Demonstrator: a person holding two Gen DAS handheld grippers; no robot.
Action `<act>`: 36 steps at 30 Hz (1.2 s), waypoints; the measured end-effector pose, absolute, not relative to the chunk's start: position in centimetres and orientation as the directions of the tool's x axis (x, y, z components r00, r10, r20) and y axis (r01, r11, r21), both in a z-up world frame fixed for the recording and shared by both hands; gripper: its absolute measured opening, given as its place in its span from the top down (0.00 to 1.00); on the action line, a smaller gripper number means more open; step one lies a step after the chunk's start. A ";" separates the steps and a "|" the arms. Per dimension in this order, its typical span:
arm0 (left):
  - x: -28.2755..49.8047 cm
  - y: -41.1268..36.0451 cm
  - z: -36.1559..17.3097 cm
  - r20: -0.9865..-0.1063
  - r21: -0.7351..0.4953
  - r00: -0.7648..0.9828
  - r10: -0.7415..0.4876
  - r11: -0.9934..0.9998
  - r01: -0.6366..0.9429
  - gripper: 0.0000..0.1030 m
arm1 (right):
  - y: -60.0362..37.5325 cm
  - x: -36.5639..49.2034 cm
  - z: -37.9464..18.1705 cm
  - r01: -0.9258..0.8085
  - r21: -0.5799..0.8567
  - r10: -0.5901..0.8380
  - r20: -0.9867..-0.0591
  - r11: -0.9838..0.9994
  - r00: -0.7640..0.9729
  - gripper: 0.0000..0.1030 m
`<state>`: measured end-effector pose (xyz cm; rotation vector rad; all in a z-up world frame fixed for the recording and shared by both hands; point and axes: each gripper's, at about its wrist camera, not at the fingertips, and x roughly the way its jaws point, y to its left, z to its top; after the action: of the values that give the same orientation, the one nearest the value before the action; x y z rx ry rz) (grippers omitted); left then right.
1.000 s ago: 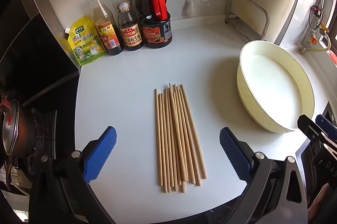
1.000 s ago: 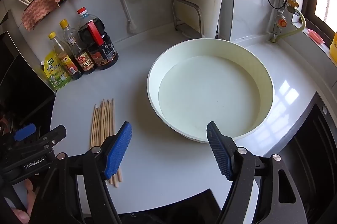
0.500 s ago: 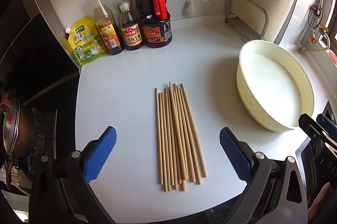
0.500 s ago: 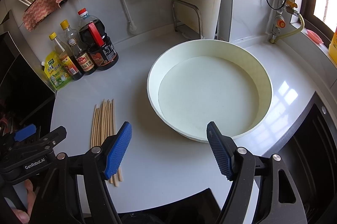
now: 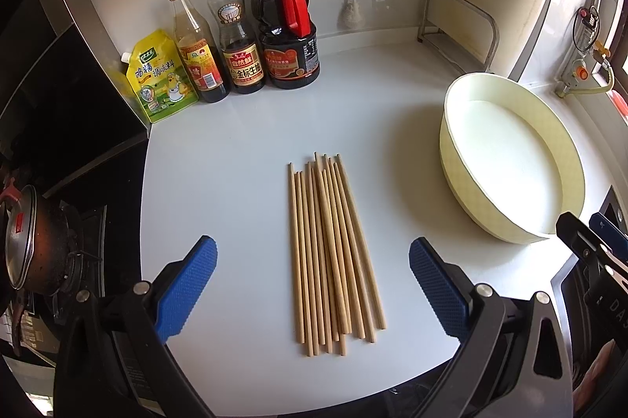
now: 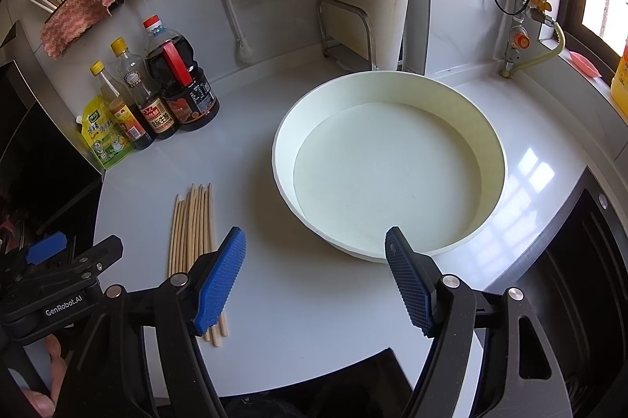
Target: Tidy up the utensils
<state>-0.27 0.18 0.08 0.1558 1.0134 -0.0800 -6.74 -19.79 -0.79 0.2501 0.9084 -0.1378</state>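
- The chopsticks point(image 5: 333, 253) lie as a loose bundle of wooden sticks flat on the white counter point(image 5: 235, 163). They are almost parallel, with some crossing on top of others, and their ends are not even.
- The left gripper point(image 5: 312, 286) hangs above the chopsticks with its blue pads far apart, one on each side of the bundle. It holds nothing and does not touch the sticks.
- The right gripper point(image 6: 316, 278) is also spread wide and holds nothing. It is to the right of the chopsticks, above the near edge of the basin point(image 6: 490, 143).
- The basin is round, cream coloured and empty. It stands on the counter to the right of the chopsticks, well apart from them.
- Behind the chopsticks, against the wall, there is a row of sauce bottles point(image 5: 251, 37) and at its left end a yellow seasoning pouch point(image 5: 161, 76).
- To the left of the chopsticks the counter ends at a dark stove with a metal pot point(image 5: 27, 241) on it.
- In the right wrist view, part of a hand point(image 6: 47, 375) that grips the left tool shows at the lower left, near the close ends of the chopsticks.
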 end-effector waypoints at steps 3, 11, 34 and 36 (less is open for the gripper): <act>-0.3 0.2 0.1 -0.850 0.093 0.527 0.005 0.986 0.139 0.06 | -19.8 -6.8 -0.8 0.224 0.156 -0.013 -0.793 0.962 0.609 0.32; -0.2 0.2 0.1 -0.850 0.092 0.527 0.004 0.986 0.141 0.06 | -19.6 -6.7 -0.8 0.220 0.152 -0.015 -0.792 0.964 0.610 0.32; -0.4 0.3 0.4 -0.846 0.093 0.533 0.006 0.986 0.136 0.06 | -19.6 -6.8 -0.8 0.219 0.150 -0.016 -0.791 0.964 0.612 0.32; -0.4 0.4 0.4 -0.846 0.093 0.533 0.006 0.986 0.136 0.06 | -19.6 -6.8 -0.8 0.220 0.150 -0.017 -0.791 0.964 0.611 0.32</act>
<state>-0.38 0.36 0.39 0.1545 1.0069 -0.0778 -6.85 -19.58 -0.82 0.2421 0.9048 -0.1380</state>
